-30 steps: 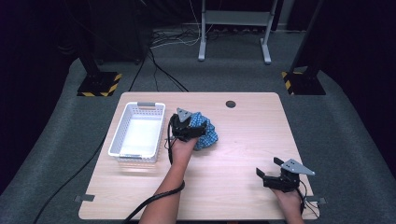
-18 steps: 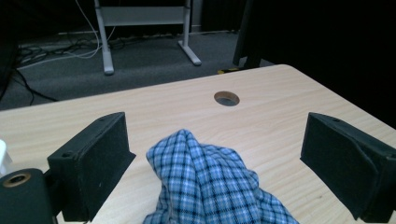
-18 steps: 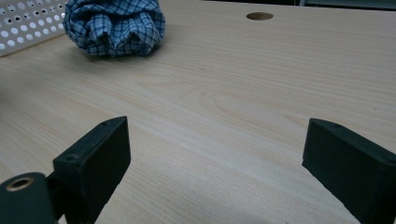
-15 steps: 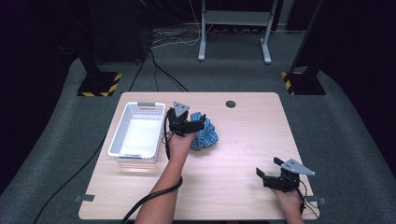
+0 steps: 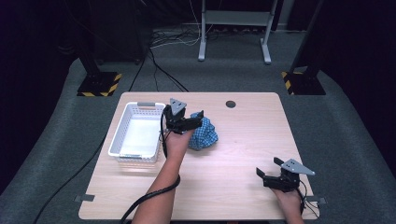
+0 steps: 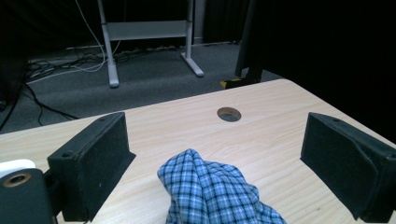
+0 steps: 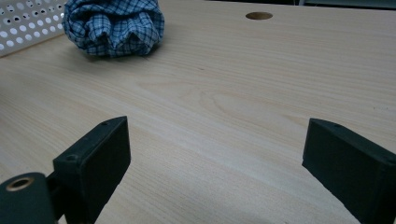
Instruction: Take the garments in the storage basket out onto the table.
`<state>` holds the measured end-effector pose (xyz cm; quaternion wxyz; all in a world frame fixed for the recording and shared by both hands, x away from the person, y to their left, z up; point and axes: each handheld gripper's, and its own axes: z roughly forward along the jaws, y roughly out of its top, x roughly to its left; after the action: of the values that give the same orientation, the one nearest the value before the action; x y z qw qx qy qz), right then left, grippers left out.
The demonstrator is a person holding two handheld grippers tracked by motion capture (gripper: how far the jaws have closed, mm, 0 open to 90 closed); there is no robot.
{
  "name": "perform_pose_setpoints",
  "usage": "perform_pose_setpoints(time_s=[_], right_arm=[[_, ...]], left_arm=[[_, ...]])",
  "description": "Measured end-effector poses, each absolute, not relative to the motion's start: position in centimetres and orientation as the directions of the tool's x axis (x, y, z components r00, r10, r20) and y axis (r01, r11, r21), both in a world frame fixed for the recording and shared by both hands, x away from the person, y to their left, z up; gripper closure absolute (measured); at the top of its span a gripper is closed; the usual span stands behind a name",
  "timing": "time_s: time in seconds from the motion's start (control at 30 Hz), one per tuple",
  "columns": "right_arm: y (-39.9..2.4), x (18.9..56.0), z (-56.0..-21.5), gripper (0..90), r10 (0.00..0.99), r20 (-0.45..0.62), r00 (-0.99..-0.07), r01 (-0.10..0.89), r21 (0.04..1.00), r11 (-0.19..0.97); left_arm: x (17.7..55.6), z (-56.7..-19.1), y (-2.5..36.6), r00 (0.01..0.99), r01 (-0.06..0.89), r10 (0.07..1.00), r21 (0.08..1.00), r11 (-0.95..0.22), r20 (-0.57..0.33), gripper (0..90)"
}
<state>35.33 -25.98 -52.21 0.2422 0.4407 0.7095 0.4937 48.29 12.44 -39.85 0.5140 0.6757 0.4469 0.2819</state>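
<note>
Left gripper (image 5: 190, 122) hovering at the cloth (image 5: 203, 134), jaws spread wide, nothing between them yet. In the left gripper view, cloth (image 6: 212, 191) low and centred between the two black jaws, just ahead of them and a little below; a short drop forward and down looks enough to straddle it. Crumpled into a rough ball, so no clear long axis; highest fold pointing up toward the jaws. Bundle sitting on the surface (image 5: 243, 140) just right of the basket (image 5: 136, 135), near it but apart, well short of the round hole (image 5: 230, 104).

Right gripper (image 5: 275, 172) far off at the near right corner, jaws also wide open and empty, resting low by the surface. In the right gripper view, cloth (image 7: 113, 27) well away at upper left, basket wall (image 7: 25, 23) beside it. Left hand clearly the nearer one.

Cloth: soft blue-and-white check weave, loose folds, likely to sag and trail when lifted. Basket: white rigid plastic, perforated walls, rectangular, open top, nothing inside. Surface: pale wood grain, smooth, flat. Jaw pads: matte black, blocky.
</note>
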Motion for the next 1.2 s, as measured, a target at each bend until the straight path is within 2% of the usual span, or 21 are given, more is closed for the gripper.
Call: perform_pose_setpoints(time_s=[0.53, 1.2], right_arm=[[-26.0, 35.3, -52.2, 6.6, 0.864, 0.093, -0.494, 0.386, 0.914, 0.122], [-26.1, 35.3, -52.2, 6.5, 0.866, 0.098, -0.491, 0.388, 0.914, 0.117]], left_arm=[[47.7, -40.0, 14.6, 0.41, 0.319, 0.909, 0.945, -0.07, -0.072, 7.5], [45.6, -39.7, 20.5, 0.319, 0.312, 0.946, 0.949, -0.041, -0.064, 7.6]])
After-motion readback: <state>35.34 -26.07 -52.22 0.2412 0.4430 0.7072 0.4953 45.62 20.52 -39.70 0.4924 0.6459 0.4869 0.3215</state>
